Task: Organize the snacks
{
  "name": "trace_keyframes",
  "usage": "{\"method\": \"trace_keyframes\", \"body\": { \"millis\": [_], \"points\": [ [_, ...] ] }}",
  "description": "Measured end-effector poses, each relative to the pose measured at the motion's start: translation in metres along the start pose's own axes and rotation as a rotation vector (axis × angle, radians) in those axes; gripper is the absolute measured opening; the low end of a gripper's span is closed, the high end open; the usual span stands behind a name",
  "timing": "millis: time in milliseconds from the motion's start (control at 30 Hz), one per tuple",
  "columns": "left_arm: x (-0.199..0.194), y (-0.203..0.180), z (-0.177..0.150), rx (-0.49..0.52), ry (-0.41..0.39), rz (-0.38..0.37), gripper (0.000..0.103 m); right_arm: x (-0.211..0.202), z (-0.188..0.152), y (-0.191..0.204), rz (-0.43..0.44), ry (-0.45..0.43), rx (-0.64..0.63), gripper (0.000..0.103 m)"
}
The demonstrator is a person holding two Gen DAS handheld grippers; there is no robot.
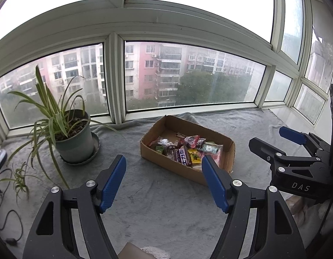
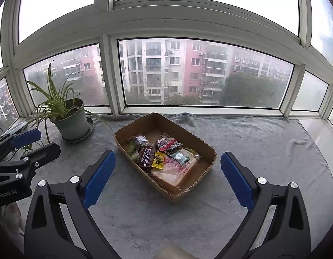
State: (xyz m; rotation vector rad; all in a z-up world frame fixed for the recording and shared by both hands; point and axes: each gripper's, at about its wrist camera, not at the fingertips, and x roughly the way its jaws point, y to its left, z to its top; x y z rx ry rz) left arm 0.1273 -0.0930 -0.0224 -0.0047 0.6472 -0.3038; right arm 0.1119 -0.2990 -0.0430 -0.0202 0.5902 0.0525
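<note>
- Holding both grippers above the grey cloth (image 2: 242,133) that is covering the windowsill worktop, you are pointing them down toward the cardboard box (image 2: 206,164).
- Your left gripper (image 1: 164,181) is keeping its blue fingers (image 1: 113,183) spread wide, and nothing is sitting between them; only cloth is showing in the gap.
- Your right gripper (image 2: 167,179) is also standing wide open and gripping nothing, with the near corner of the box showing between its fingers (image 2: 97,179).
- In the left wrist view the box is lying at about 1 o'clock from the gap of the left fingers, near but not touching them.
- In the right wrist view the box is lying at 12 o'clock, straight ahead of the fingers.
- The snacks (image 2: 160,155) are lying loose inside the box: a yellow packet (image 2: 158,160), a dark bar wrapper (image 2: 146,156), a red and black packet (image 2: 168,144) and a large pink-printed bag (image 2: 177,170) beneath them.
- The potted plant (image 2: 68,116) is standing in its saucer at about 10 o'clock from the box, well apart from it.
- Each gripper is showing at the edge of the other's view, at 3 o'clock in the left one and 9 o'clock in the right.
</note>
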Motion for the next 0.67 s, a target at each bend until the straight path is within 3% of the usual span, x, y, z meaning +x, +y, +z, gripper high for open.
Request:
{"method": "trace_keyframes", "body": {
  "millis": [667],
  "points": [
    [-0.0027, -0.0011, 0.0006, -0.001, -0.007, -0.006, 0.073, -0.0009, -0.0004, 0.0020, -0.001, 0.000, -0.001, 0.100]
  ]
}}
